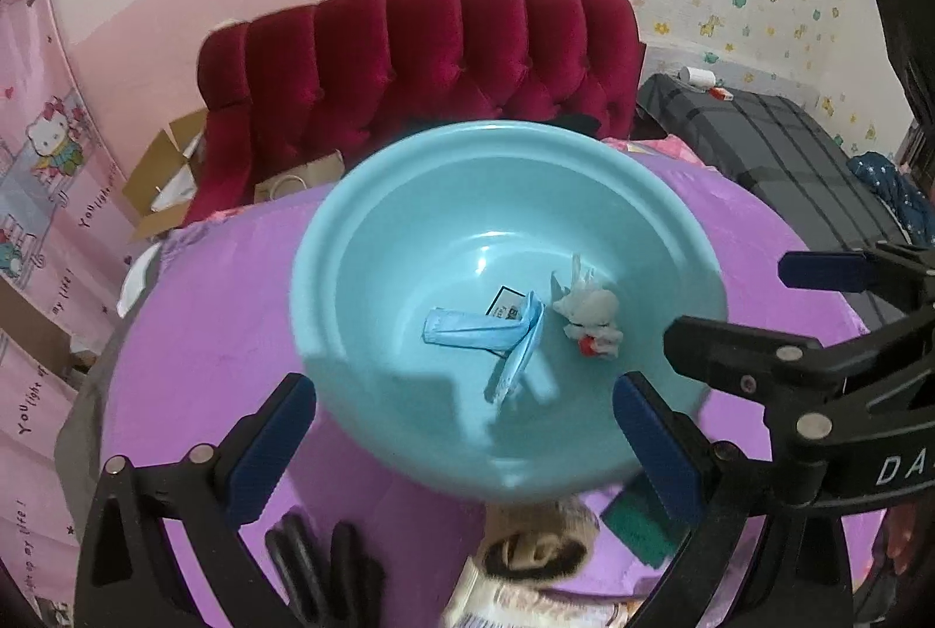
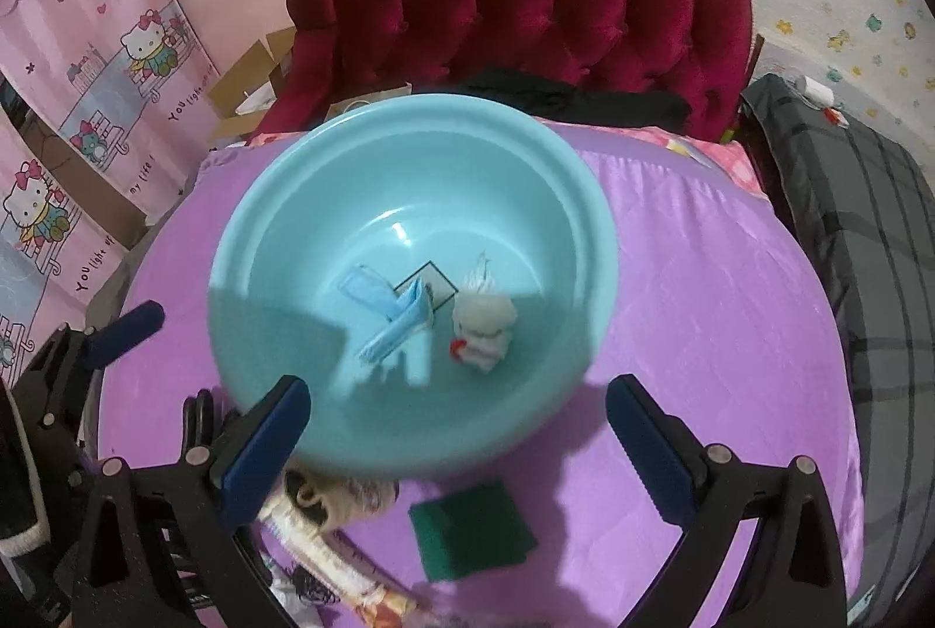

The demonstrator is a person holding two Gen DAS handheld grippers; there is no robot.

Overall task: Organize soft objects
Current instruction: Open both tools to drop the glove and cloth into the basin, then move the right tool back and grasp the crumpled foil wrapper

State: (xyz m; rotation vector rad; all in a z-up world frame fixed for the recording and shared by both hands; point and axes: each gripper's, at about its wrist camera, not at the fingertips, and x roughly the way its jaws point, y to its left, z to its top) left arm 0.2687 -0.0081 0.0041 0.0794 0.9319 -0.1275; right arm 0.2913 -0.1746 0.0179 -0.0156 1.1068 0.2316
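A light blue basin (image 1: 409, 195) (image 2: 292, 195) sits on a purple bed sheet. Inside lie folded blue face masks (image 1: 497, 336) (image 2: 391, 318) and a small grey plush toy (image 1: 590, 315) (image 2: 485, 327). My left gripper (image 1: 461, 447) is open and empty over the basin's near rim. My right gripper (image 2: 459, 447) is open and empty, also at the near rim; it also shows in the left wrist view (image 1: 759, 312). A green sponge (image 2: 473, 528) (image 1: 637, 528), a beige furry item (image 2: 333, 499) (image 1: 537, 540) and black gloves (image 1: 327, 569) lie on the sheet in front of the basin.
A red tufted headboard (image 1: 421, 55) (image 2: 526, 9) stands behind the basin. A grey plaid blanket (image 2: 876, 231) lies at the right. A cardboard box (image 1: 169, 172) sits at the left by the pink wall. A printed packet (image 2: 350, 569) lies near the front.
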